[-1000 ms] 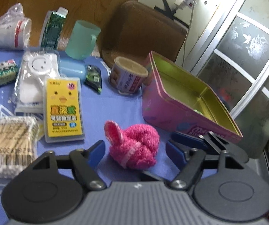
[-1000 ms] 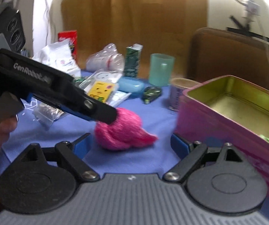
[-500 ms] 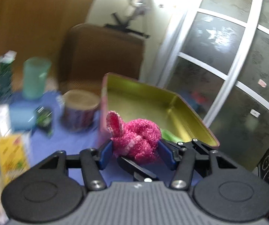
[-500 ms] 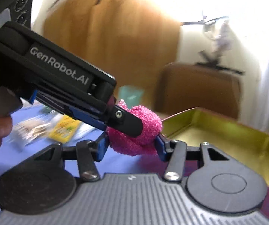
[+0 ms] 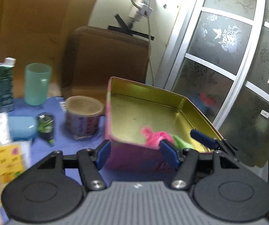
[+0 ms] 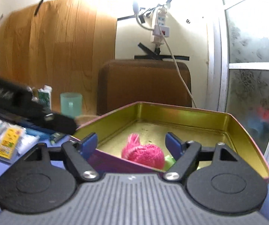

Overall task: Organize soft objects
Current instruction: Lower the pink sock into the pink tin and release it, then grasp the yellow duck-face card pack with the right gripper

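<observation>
Pink sock bundle (image 6: pixel 143 154): gripped by both grippers half a second ago, now released and lying inside pink tin (image 6: pixel 181 116), beyond both. Left gripper (image 5: pixel 135 151), right gripper (image 6: pixel 131 141): jaws opening, nothing held.

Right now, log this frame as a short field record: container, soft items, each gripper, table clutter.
container: pink tin, lid off, gold inside
soft items: fuzzy pink sock ball lying in the tin, green item beside it
left gripper: jaws opening, nothing between them
right gripper: jaws opening above the tin, sock ball released
table clutter: teal cup, paper tub, blue case
</observation>
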`<state>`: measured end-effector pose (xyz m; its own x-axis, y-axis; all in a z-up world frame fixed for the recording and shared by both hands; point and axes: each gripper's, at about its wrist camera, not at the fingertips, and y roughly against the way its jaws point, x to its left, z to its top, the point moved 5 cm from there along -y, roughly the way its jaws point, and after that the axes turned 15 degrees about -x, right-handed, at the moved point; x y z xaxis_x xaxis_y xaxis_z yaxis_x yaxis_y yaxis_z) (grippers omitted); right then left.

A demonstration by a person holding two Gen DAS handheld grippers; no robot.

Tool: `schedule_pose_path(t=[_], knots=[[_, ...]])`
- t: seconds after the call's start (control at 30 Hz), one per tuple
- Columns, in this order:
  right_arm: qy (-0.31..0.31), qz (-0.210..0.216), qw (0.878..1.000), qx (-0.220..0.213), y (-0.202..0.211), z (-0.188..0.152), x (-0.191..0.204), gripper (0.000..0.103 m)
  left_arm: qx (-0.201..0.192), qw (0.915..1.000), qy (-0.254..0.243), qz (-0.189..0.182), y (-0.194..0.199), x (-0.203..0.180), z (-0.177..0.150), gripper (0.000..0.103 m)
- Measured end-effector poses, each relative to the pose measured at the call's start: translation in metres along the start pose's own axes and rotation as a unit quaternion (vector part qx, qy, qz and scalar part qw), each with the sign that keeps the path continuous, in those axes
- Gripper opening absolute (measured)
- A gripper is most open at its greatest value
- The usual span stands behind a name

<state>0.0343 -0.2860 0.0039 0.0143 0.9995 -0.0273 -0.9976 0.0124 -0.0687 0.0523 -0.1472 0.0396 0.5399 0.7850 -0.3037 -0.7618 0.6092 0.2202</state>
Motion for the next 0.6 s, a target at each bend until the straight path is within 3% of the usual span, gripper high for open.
schedule_pose_path(t=[0.13, 0.23, 0.33, 0.53, 0.6], knots=[[-0.026, 0.041, 0.999, -0.005, 0.011, 0.002, 0.015, 0.081, -0.004, 0.9998, 0.011, 0.014, 0.045, 0.032, -0.012, 0.062], [-0.031, 0.100, 0.994, 0.020, 0.012, -0.001, 0.040, 0.075, -0.008, 0.9979, 0.028, 0.058, 0.080, 0.066, -0.021, 0.064], [-0.028, 0.151, 0.987, 0.054, 0.007, -0.009, 0.068, 0.067, -0.007, 0.9947, 0.065, 0.080, 0.108, 0.092, -0.029, 0.063], [-0.049, 0.215, 0.969, 0.111, -0.015, -0.017, 0.115, 0.060, -0.013, 0.9964, 0.069, 0.047, 0.129, 0.099, -0.039, 0.063], [-0.058, 0.224, 0.965, 0.125, -0.025, -0.017, 0.130, 0.060, -0.006, 0.9962, 0.064, 0.058, 0.124, 0.102, -0.046, 0.063]])
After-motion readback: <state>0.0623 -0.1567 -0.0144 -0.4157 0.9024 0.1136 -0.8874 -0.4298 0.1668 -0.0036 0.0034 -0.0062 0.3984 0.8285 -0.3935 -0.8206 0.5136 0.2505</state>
